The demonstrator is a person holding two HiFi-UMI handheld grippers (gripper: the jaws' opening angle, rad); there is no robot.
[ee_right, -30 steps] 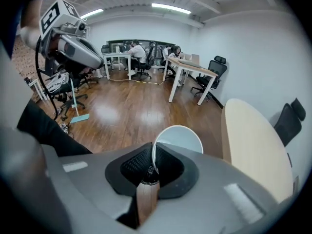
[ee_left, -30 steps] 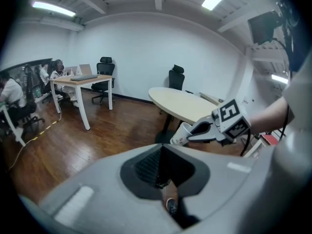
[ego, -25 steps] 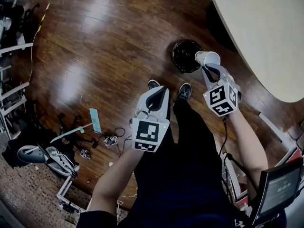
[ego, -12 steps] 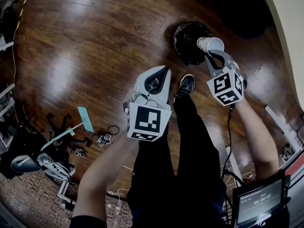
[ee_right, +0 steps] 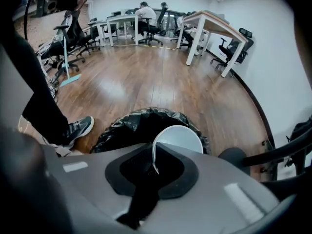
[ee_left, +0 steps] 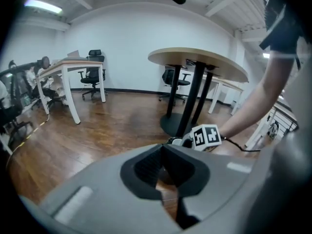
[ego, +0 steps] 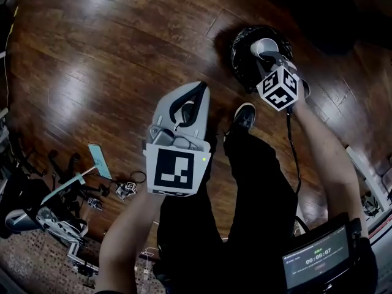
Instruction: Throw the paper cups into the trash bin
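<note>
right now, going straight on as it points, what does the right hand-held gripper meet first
The right hand-held gripper, pinching the paper cup, would probably meet the black-lined trash bin; depth is unclear.

Left gripper [ego: 199, 88] sits low in front of the body and points forward, jaws closed tip to tip with nothing between them. Its marker cube [ego: 176, 169] faces up at the head camera. Left forearm [ego: 125, 231] is bare, bent and kept close to the torso. Right arm [ego: 324, 158] is bare and stretched forward and out, wrist angled down. Right gripper [ego: 273, 57] points away from the body, jaws nearly together and pinching the rim wall of a paper cup [ee_right: 178, 138], whose open mouth faces the gripper camera.
</note>
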